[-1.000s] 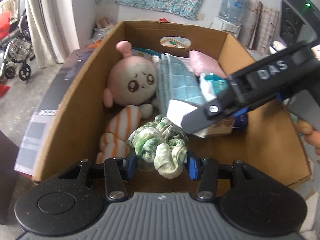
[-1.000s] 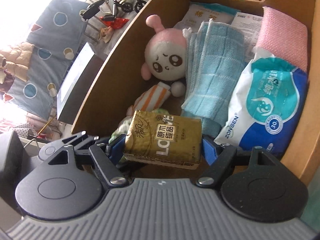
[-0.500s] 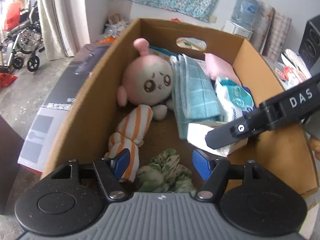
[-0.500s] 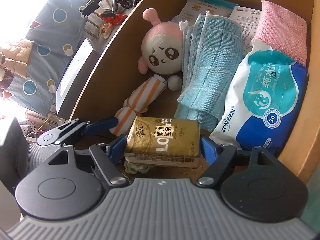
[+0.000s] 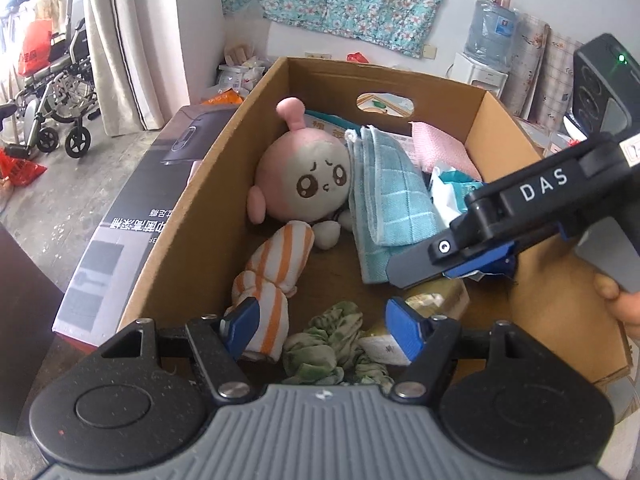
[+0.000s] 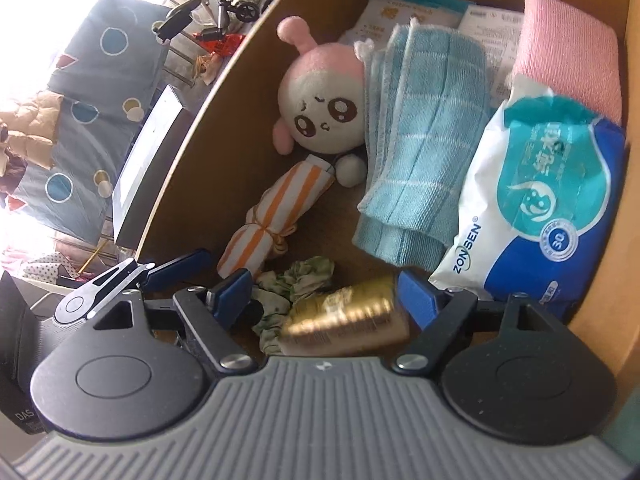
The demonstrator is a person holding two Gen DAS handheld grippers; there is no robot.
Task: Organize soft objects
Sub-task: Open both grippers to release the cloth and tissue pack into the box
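A cardboard box (image 5: 188,216) holds a pink plush doll (image 5: 304,178), a blue checked towel (image 5: 388,196), a pink cloth (image 5: 436,148), a wipes pack (image 6: 548,200), an orange-striped cloth roll (image 5: 272,276) and a green tie-dye scrunchie (image 5: 328,348). A gold tissue pack (image 6: 352,320) lies blurred on the box floor beside the scrunchie. My left gripper (image 5: 324,328) is open and empty above the scrunchie. My right gripper (image 6: 324,292) is open just above the tissue pack and also shows in the left wrist view (image 5: 416,268).
A black printed carton (image 5: 132,216) lies against the box's left side. A wheelchair (image 5: 56,108) and a curtain stand at the far left. A water dispenser (image 5: 488,40) stands behind the box. A patterned blue sheet (image 6: 92,128) hangs left of the box.
My right gripper opened and let go of the gold tissue pack, which dropped to the box floor. My left gripper, open since it released the scrunchie, drew back a little.
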